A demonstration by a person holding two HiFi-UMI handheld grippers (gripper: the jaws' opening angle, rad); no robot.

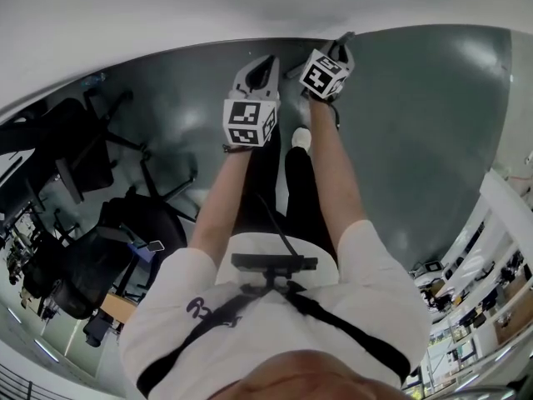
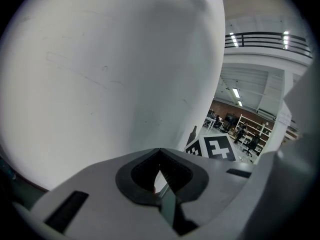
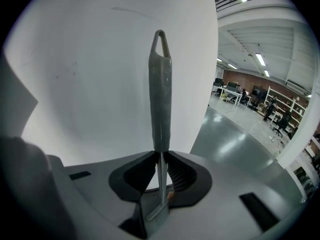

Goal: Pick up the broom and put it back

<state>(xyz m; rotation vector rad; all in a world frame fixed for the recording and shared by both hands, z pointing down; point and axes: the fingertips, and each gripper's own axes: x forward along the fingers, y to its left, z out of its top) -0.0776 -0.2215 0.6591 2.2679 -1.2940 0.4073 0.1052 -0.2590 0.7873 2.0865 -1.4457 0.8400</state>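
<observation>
Right gripper [image 3: 161, 156] is clamped on the broom [image 3: 161, 99], jaws pinching the thin shaft just below the grey grip. The grip stands straight up in front of the white wall [image 3: 90, 74], with its hang loop [image 3: 160, 41] at the top. Left gripper [image 2: 160, 151] has its jaws pressed together with nothing in them as far as I can see, and it's also pointed at the wall, right up close.

My read: the pick-up is done and this is the put-it-back part. Next move probably needs the broom brought against the wall and either leaned there or hung by that loop. I can't spot a hook on the wall, so leaning seems likelier. It should be steady before the jaws let go, or it'll slide.

The floor [image 1: 416, 140] running away from the wall is dark grey and shiny. A few office chairs [image 1: 83, 257] sit well away from the wall, and shelves [image 3: 280, 104] stand further off in a big open hall.
</observation>
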